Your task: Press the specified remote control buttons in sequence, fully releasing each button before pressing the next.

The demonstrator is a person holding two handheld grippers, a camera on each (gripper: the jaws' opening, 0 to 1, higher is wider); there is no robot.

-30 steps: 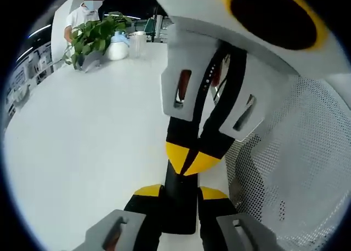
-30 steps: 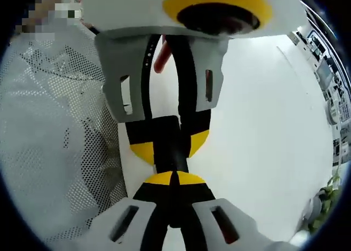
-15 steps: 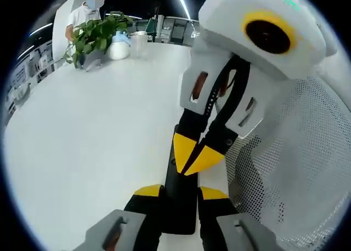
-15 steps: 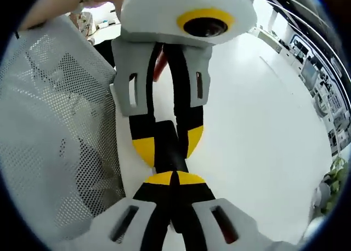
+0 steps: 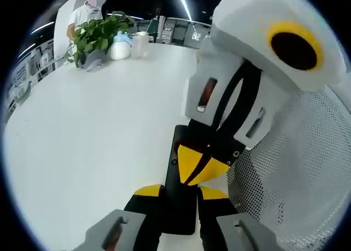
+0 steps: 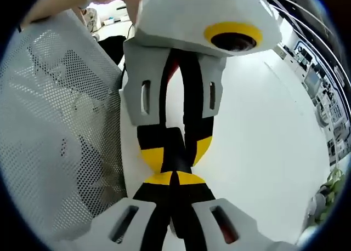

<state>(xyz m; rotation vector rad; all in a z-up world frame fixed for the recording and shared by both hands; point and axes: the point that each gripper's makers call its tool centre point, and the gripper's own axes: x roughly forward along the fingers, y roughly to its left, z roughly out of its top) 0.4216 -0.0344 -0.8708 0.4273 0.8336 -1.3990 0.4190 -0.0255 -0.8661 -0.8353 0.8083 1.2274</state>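
- Left gripper view: left gripper (image 5: 180, 199) is clamped on the near end of a black remote control (image 5: 182, 180); jaws either side of it, yellow tips touching its edges.
- Remote lies flat on the white table (image 5: 88, 147), long axis running straight away from the left gripper toward the right gripper (image 5: 204, 166).
- Right gripper comes in from the far side with its yellow tips pressed together into a point; that point sits on or just above the remote's face, contact not resolvable.
- Right gripper view: right gripper (image 6: 174, 178) jaws closed with nothing between them, tips meeting the left gripper (image 6: 174, 152) head-on across the remote (image 6: 171, 144).
- Buttons hidden or too small to tell which one is targeted.
- Judgement: right gripper is the presser, left the holder; next move runs along the remote's long axis, lifting clear before shifting.
- White mesh chair back (image 5: 296, 169) just beside the remote; potted plant (image 5: 96, 34) well apart at the far table edge.
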